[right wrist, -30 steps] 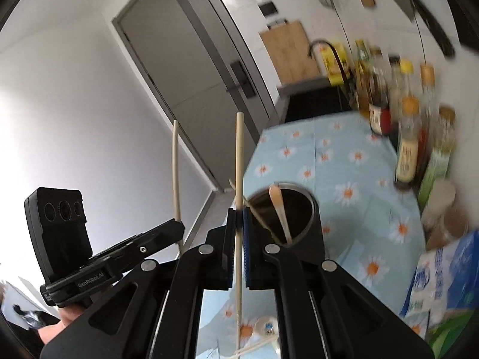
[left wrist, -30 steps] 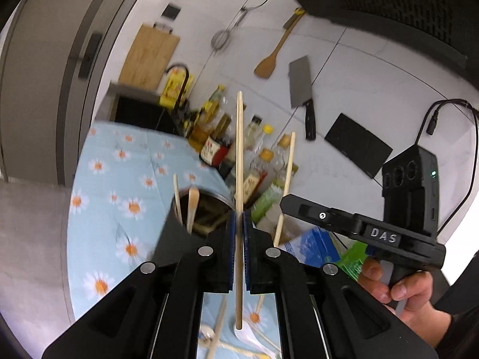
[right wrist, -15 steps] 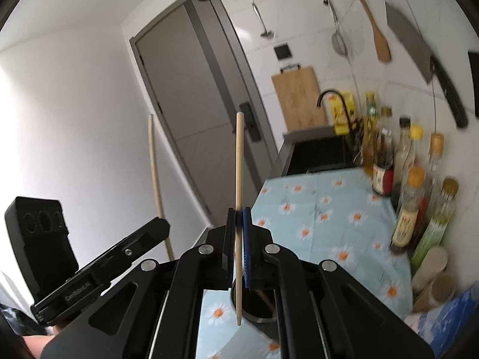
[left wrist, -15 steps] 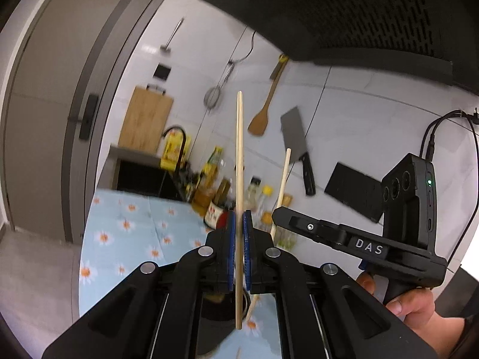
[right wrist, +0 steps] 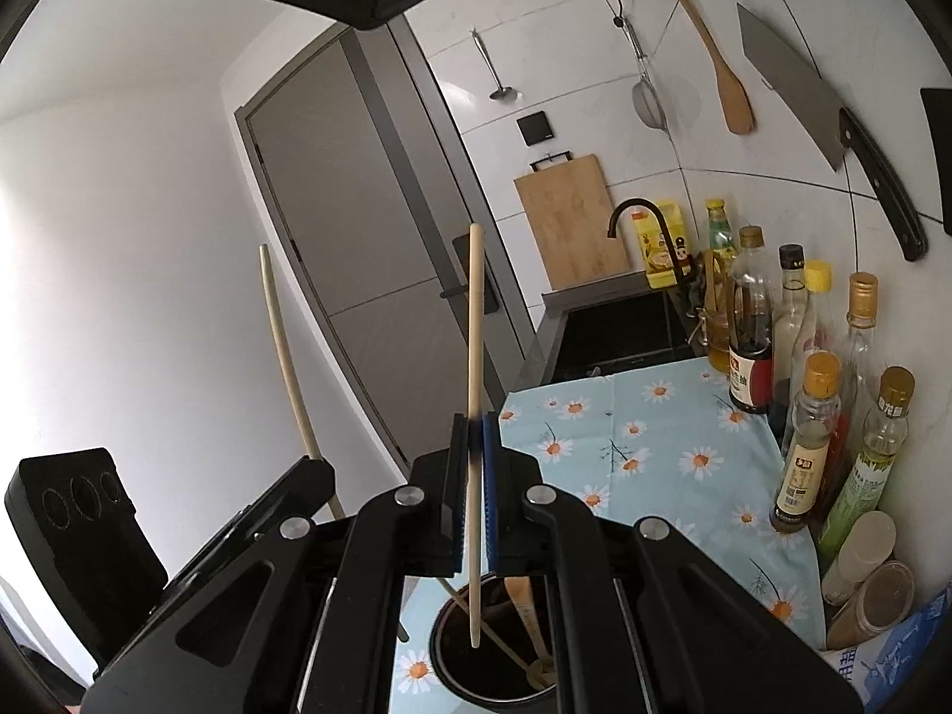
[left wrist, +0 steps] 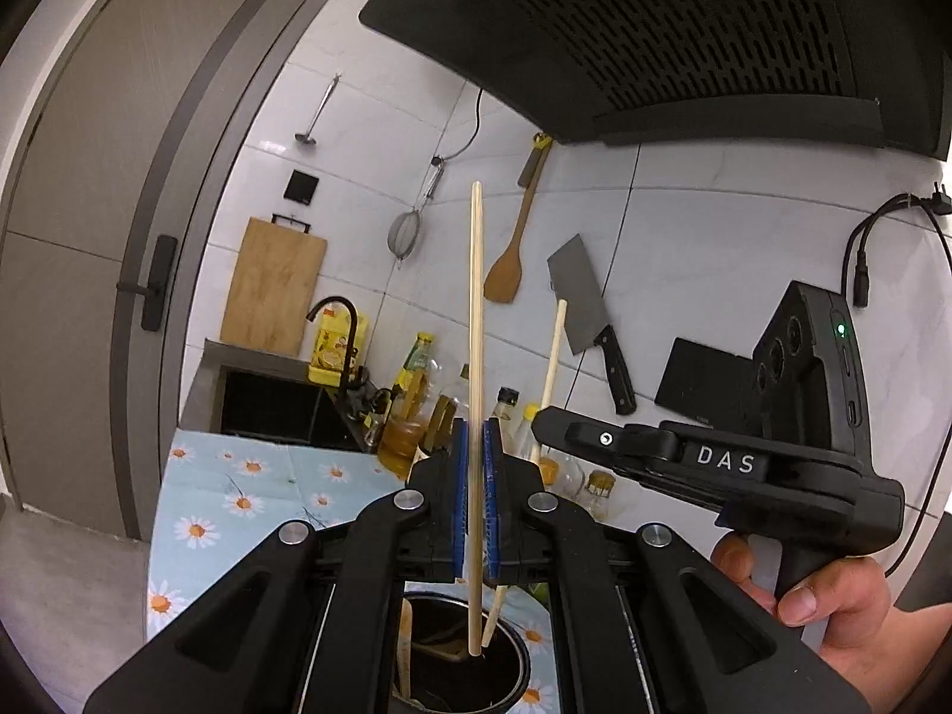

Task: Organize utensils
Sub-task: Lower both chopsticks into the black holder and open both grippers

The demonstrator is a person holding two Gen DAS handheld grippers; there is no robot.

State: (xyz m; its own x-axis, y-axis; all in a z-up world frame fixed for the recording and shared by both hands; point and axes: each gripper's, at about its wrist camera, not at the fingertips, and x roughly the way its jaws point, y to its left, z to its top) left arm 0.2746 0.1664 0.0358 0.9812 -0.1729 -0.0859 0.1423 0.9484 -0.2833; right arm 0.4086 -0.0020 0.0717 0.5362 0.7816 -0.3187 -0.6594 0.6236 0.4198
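Both wrist views look along their tongs, sharing the close dark holder, probably side by side.

pale blue daisy-print tablecloth, tan chopstick, black holder

1. Home kitchen. Black range hood overhead, white tiled wall below it.
2. On that wall hang a cleaver, wooden spatula, mesh strainer and ladle.
3. Left of the cleaver, a wooden cutting board leans behind a sink with a black faucet.
4. Oil and sauce bottles stand in a row below the cleaver, against the wall.
5. Tabletop wears a blue daisy-print cloth; a dark utensil holder stands on it.
6. Grey door left of the sink.
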